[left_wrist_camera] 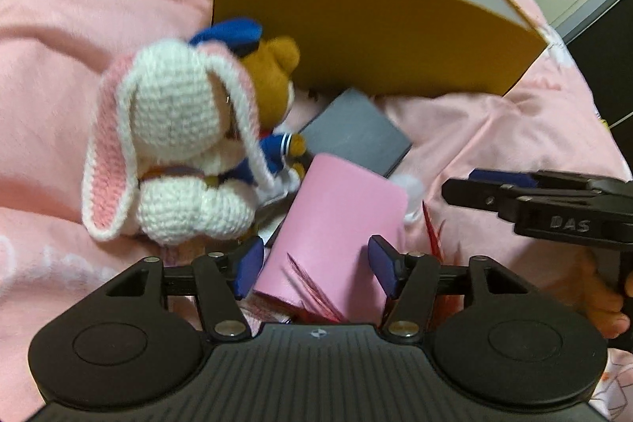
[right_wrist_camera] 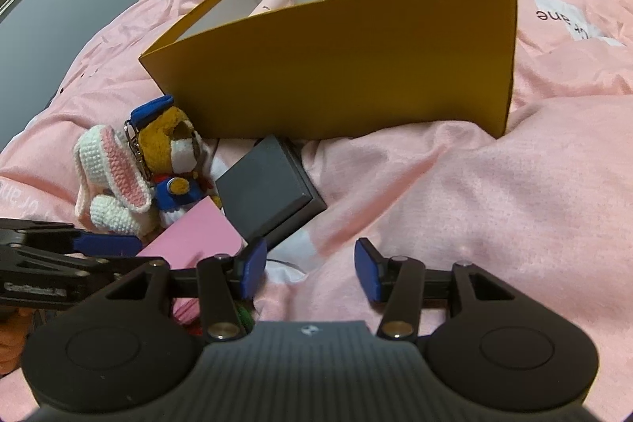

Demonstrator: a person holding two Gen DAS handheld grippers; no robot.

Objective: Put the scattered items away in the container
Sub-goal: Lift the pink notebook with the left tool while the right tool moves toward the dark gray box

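Pink case (left_wrist_camera: 336,228): lies between the left gripper (left_wrist_camera: 316,269) pads, long axis running away from them toward the box (left_wrist_camera: 376,38).
Left fingers: open wide, straddling the case, no clear squeeze.
Right gripper (right_wrist_camera: 308,269): half open, empty, over bare bedding, farther off.
Neighbours: rabbit (left_wrist_camera: 174,145) and bear (left_wrist_camera: 273,74) just left, dark box (left_wrist_camera: 356,133) beyond.

"DAS" — right gripper (left_wrist_camera: 459,190); upside-down "ane" — pink bedding (right_wrist_camera: 554,14)
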